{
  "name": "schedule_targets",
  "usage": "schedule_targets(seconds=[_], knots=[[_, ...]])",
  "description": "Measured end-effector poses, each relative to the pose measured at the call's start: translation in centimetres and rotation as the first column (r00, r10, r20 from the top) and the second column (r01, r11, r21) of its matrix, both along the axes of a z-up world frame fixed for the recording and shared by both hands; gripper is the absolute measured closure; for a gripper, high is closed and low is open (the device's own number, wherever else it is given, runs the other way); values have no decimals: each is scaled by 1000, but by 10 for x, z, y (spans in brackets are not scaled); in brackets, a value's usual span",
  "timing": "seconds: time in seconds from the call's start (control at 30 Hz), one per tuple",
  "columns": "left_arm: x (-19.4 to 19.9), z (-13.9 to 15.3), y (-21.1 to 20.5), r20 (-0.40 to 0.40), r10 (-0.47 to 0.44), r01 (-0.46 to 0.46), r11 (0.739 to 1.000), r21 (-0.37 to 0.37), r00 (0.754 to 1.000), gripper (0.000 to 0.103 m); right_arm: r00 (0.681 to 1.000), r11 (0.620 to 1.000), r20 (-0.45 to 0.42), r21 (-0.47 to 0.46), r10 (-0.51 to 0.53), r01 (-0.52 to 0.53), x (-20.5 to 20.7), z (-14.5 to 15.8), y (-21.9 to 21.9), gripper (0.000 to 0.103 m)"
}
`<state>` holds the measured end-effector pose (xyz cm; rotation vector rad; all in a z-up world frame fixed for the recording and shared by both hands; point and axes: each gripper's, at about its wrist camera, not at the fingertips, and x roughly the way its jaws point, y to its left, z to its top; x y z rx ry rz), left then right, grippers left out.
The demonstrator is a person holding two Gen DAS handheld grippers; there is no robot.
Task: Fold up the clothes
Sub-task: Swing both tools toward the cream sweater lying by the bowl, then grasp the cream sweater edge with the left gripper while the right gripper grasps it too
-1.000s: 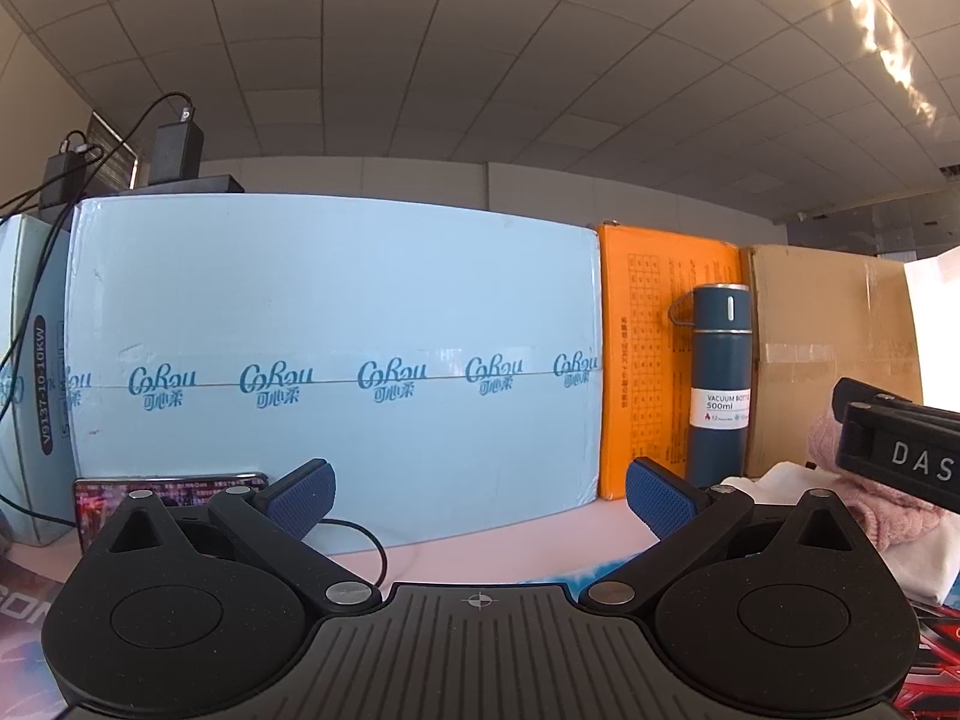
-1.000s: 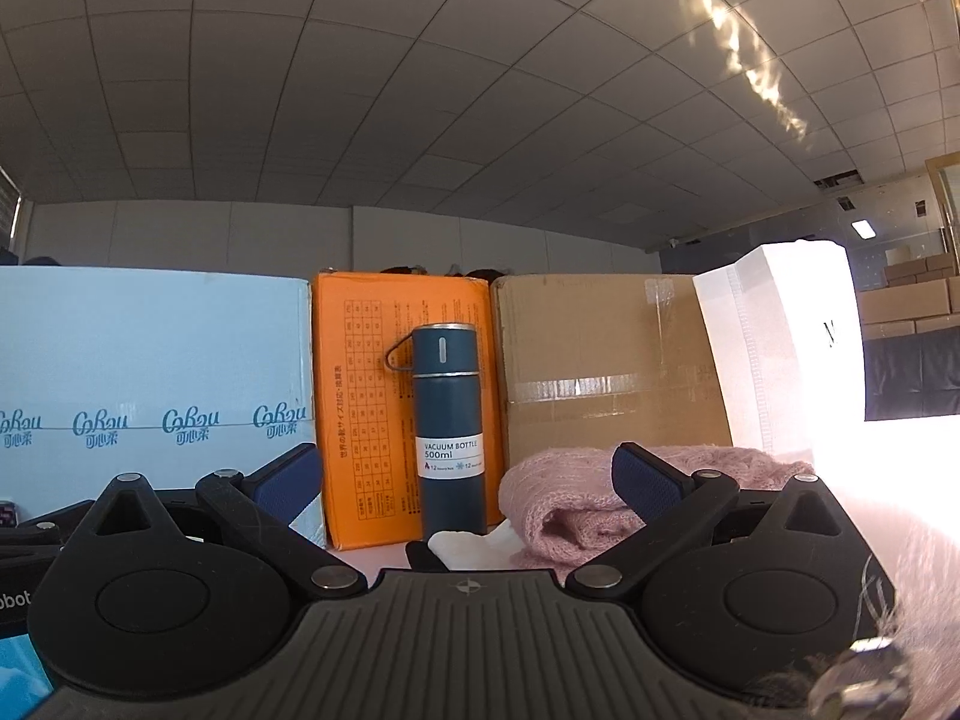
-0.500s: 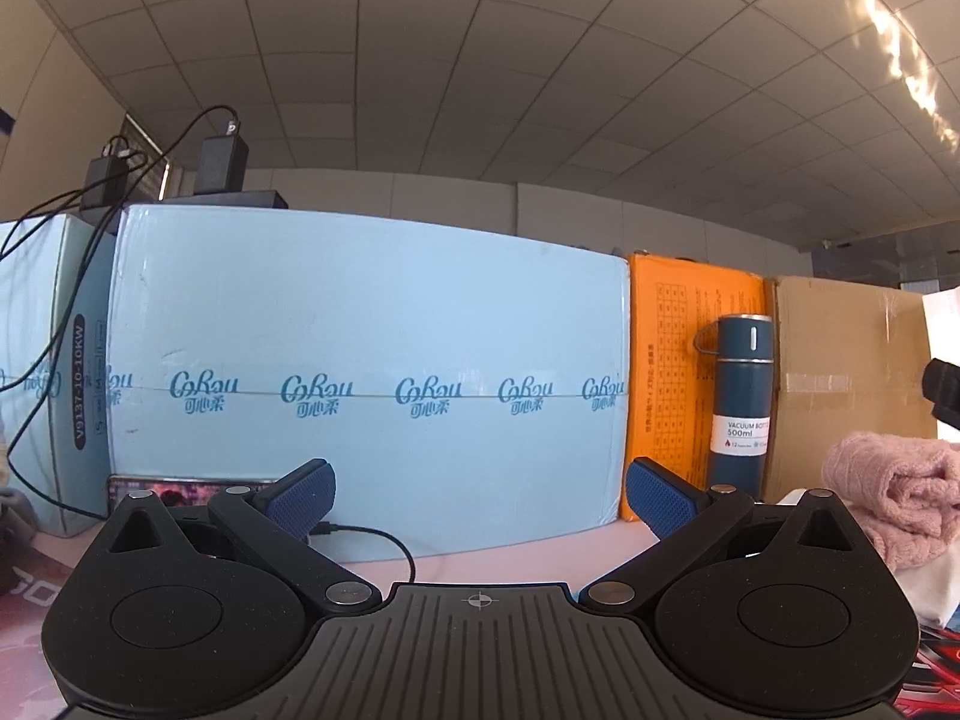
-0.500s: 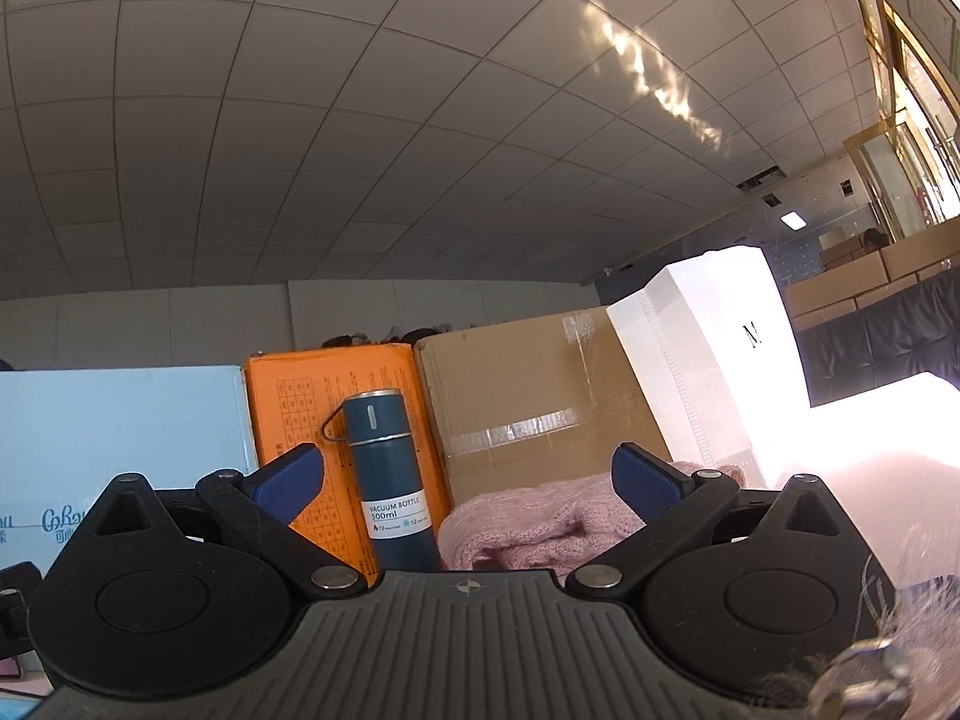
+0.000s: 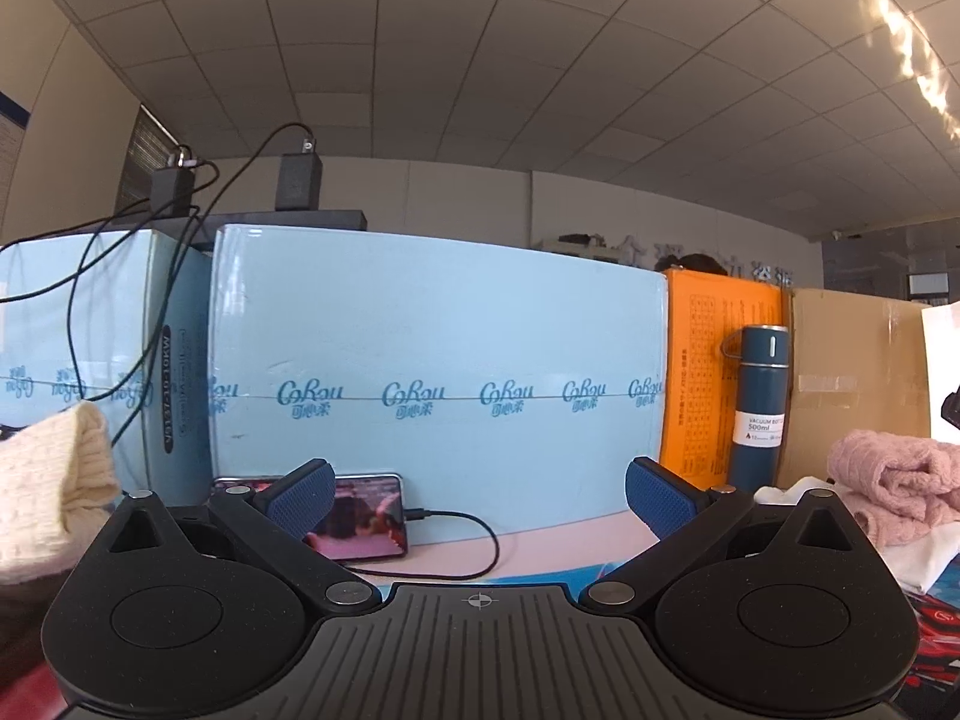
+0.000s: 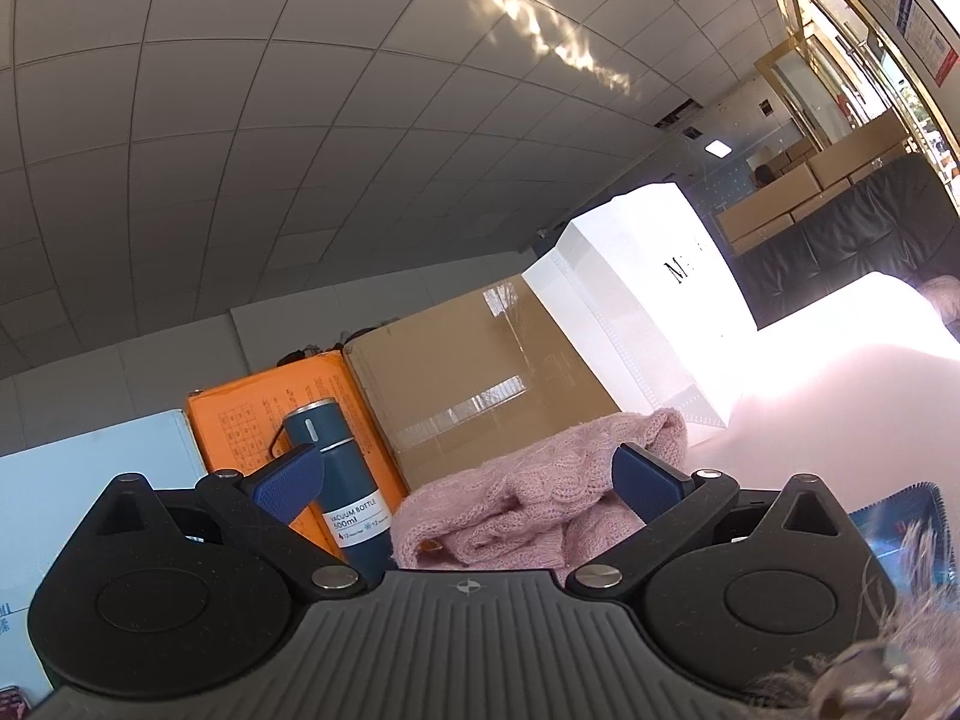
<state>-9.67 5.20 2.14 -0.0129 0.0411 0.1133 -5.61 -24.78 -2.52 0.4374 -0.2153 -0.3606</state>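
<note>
A folded pink knit garment (image 6: 528,504) lies on the table against the boxes; it also shows at the right edge of the left wrist view (image 5: 888,480), resting on a white cloth (image 5: 924,558). A cream knit garment (image 5: 54,492) shows at the left edge of the left wrist view. My left gripper (image 5: 480,492) is open and empty, level, facing the blue box. My right gripper (image 6: 468,480) is open and empty, tilted upward, with the pink garment just beyond its fingers.
A light blue carton (image 5: 438,384), an orange box (image 5: 714,372), a brown carton (image 6: 480,384) and a white paper bag (image 6: 648,312) line the back. A dark blue vacuum bottle (image 6: 348,498) stands by the orange box. A phone (image 5: 360,516) with a cable leans on the blue carton.
Both grippers have turned and tilted; the left view swung left, bringing the cream garment and phone into view. The right view tilted up and rolled. Both stay open.
</note>
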Motion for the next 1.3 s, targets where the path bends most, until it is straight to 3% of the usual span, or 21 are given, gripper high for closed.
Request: schedule_targets(seconds=[0.07,0.2,0.27,0.37,0.47,0.53,0.63,0.73,0.83,0.93,1.03,1.1,1.2,1.3], knots=[[-13,2,15,16,18,-19,999,35,1000,0,1000,1000,0,-16,0,0,-4,1,3,0],[-38,8,52,75,74,-88,975,202,994,0,998,996,-21,-69,63,-65,-12,11,21,0],[-47,17,80,107,119,-139,967,213,987,0,993,991,-15,-73,115,-116,-17,19,34,0],[-58,34,133,150,213,-229,968,105,966,0,982,978,-8,-81,191,-191,-26,30,53,0],[-72,42,192,190,351,-353,935,-25,917,0,961,957,0,-92,277,-276,-33,42,75,0],[-83,40,230,174,410,-397,912,-106,895,0,935,929,1,-110,355,-353,-37,51,96,0],[-99,29,280,111,439,-402,881,-249,892,0,879,869,-20,-146,476,-473,-40,60,131,0],[-113,12,332,13,386,-336,818,-466,922,0,770,753,-88,-165,632,-637,-35,65,175,0],[-122,-6,368,7,240,-170,709,-685,971,0,616,602,-165,-129,771,-788,-24,61,221,0],[-122,-18,379,-11,160,-112,640,-761,987,0,450,459,-243,-22,859,-888,-9,52,267,0],[-114,-22,381,-90,162,-175,652,-738,983,0,301,346,-295,113,907,-931,8,41,312,0],[-109,-27,385,-139,169,-216,642,-736,976,0,233,297,-303,187,924,-936,20,32,339,0],[-104,-35,390,-180,138,-226,616,-754,974,0,162,245,-298,265,941,-933,31,24,370,0],[-94,-40,388,-231,113,-250,628,-737,966,0,126,228,-306,328,944,-917,45,19,397,0]])
